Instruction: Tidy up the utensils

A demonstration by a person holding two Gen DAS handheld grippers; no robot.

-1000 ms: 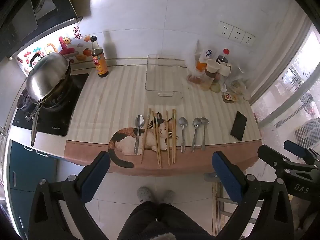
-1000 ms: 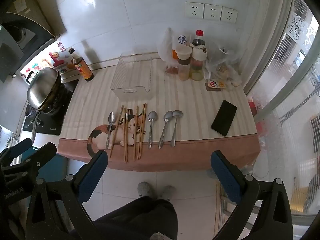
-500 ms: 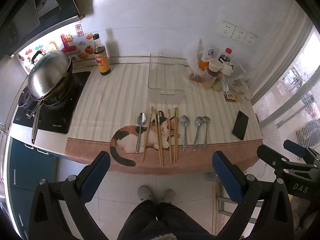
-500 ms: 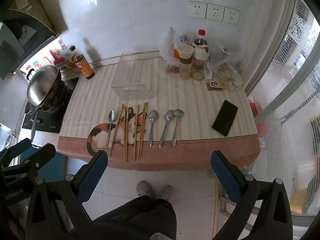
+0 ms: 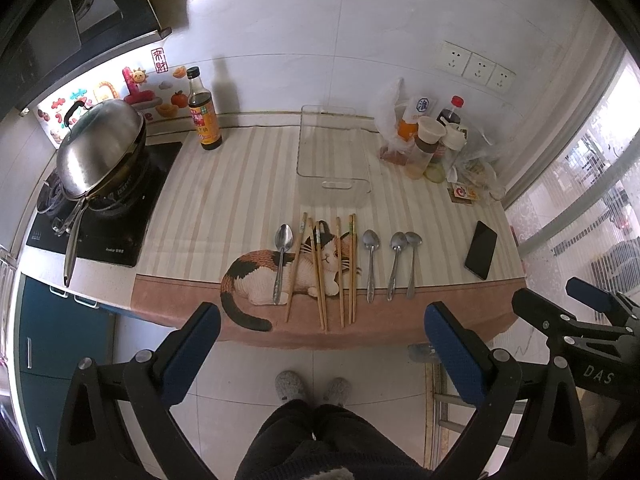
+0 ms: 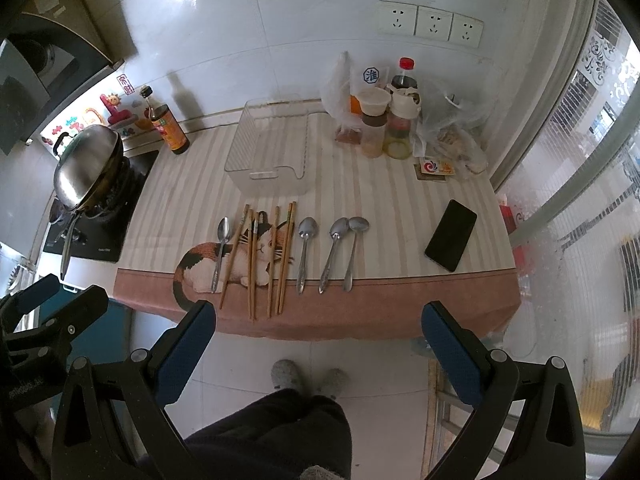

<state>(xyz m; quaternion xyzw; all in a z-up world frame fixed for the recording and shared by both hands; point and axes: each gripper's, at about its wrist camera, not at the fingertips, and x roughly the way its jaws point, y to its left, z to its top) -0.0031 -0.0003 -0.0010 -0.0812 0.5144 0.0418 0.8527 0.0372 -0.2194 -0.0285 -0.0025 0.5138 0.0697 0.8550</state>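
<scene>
Steel spoons (image 5: 372, 264) and wooden chopsticks (image 5: 320, 272) lie untouched along the desk's (image 5: 248, 184) near edge, while your left tongs (image 5: 320, 344) and right tongs (image 6: 318, 344), both wide open, have only edged slightly closer.

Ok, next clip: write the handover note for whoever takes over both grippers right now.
Left gripper: open, empty, held back from the counter edge.
Right gripper: open, empty, likewise back from the counter.
Four spoons lie on the cloth: one left of the chopsticks, three to their right.
The clear bin behind them holds nothing.
Done: nothing so far.
Left: probably move the spoons and chopsticks into the bin.
</scene>
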